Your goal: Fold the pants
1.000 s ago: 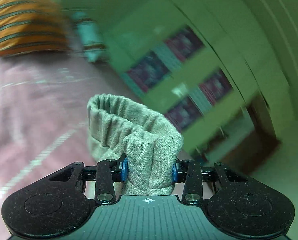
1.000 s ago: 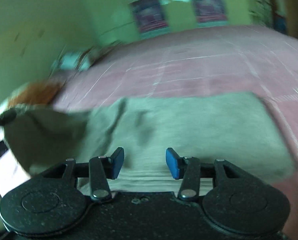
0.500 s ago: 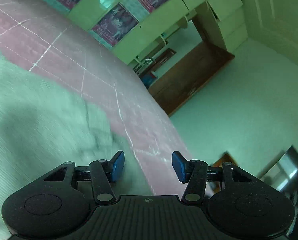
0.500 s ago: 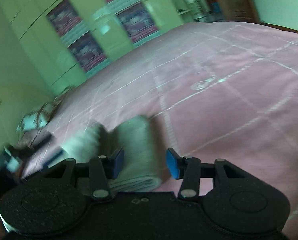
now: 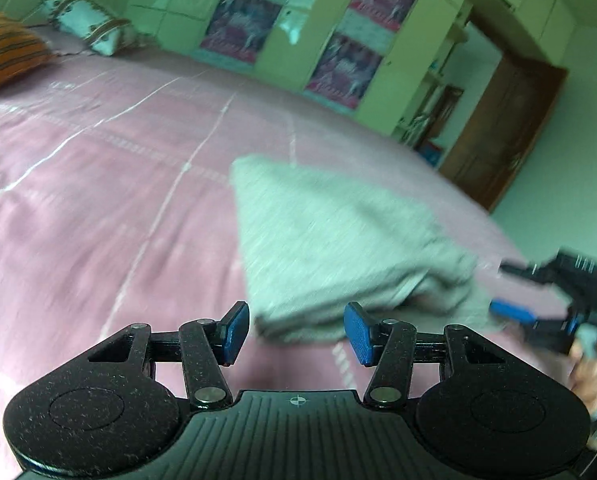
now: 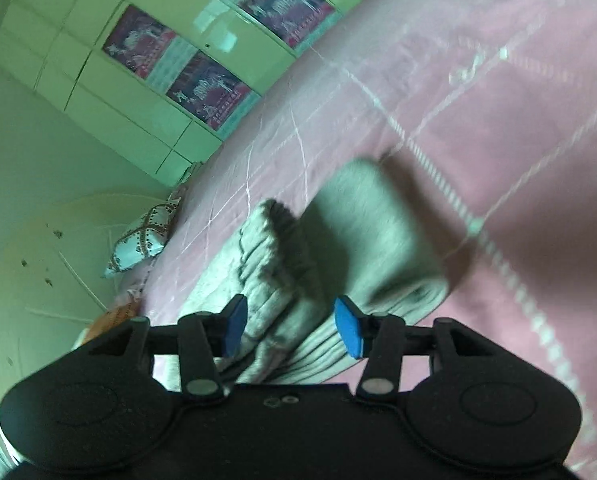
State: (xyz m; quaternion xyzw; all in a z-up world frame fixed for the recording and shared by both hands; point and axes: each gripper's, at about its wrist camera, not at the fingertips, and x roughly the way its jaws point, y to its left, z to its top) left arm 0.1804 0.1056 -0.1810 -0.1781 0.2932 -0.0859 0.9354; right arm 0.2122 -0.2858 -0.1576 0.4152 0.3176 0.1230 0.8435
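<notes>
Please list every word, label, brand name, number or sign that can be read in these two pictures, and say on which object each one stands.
No text can be read in either view.
Printed panels on the wardrobe doors: they show figures and perhaps lettering, but too blurred to read.
Left gripper: only a small crosshair mark on its body, no words.
Right gripper: small round marks, no letters.
Grey pants and pink bedsheet: no label visible.

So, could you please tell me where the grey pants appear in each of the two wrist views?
Left wrist view: the pants lie folded on the pink bed, centre-right, just beyond the open left gripper.
Right wrist view: the pants sit at centre, running down between the fingers of the open right gripper.
Shared landmark: the wardrobe with picture panels, behind the bed.
</notes>
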